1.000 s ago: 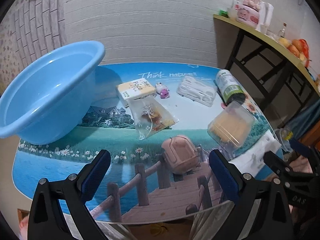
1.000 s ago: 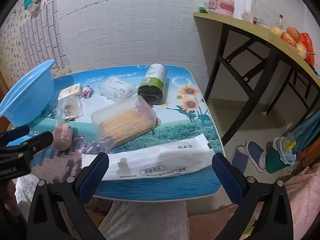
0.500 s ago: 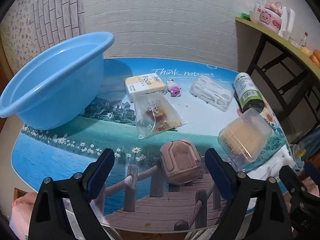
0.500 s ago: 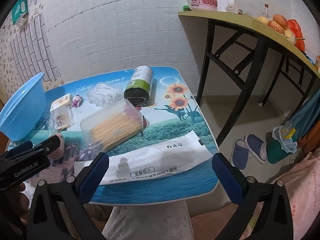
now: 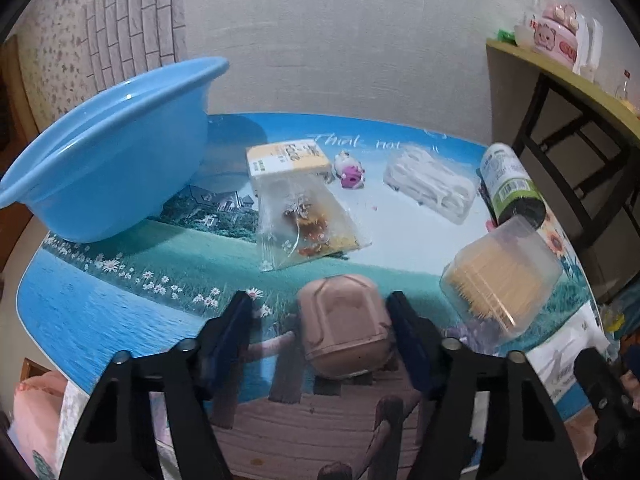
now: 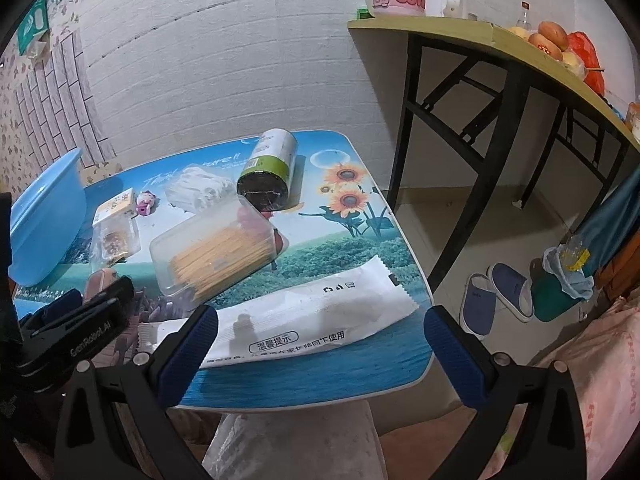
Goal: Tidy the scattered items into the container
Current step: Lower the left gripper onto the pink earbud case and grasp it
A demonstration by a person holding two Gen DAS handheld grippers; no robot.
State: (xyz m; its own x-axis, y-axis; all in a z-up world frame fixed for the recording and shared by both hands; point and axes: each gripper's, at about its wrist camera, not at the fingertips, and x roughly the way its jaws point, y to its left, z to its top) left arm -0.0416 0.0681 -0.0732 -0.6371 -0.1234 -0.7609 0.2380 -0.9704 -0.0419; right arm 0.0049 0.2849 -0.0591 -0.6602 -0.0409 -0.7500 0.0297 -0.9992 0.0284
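Note:
A pink rounded case (image 5: 340, 328) lies on the picture-printed table (image 5: 100, 312), between the fingers of my left gripper (image 5: 320, 308). Its jaws are closing. The right finger is at the case's side and a gap shows on the left. The blue basin (image 5: 100, 152) stands at the back left. A yellow box (image 5: 286, 156), a clear snack bag (image 5: 304, 224), a small toy (image 5: 350, 168), a white pack (image 5: 432, 184), a green-labelled can (image 6: 268, 172) and a clear stick box (image 6: 216, 252) lie scattered. My right gripper (image 6: 322, 320) hangs open over a long white packet (image 6: 296, 320).
The table's front right edge (image 6: 340, 376) drops to the floor, where slippers (image 6: 496, 296) and a green bin (image 6: 556, 300) stand. A tall desk (image 6: 480, 36) with fruit and a pink bottle rises to the right. A brick-pattern wall backs the table.
My left gripper has come down and forward over the pink case, and its jaws have narrowed from wide open to either side of it. The right gripper has hardly moved.

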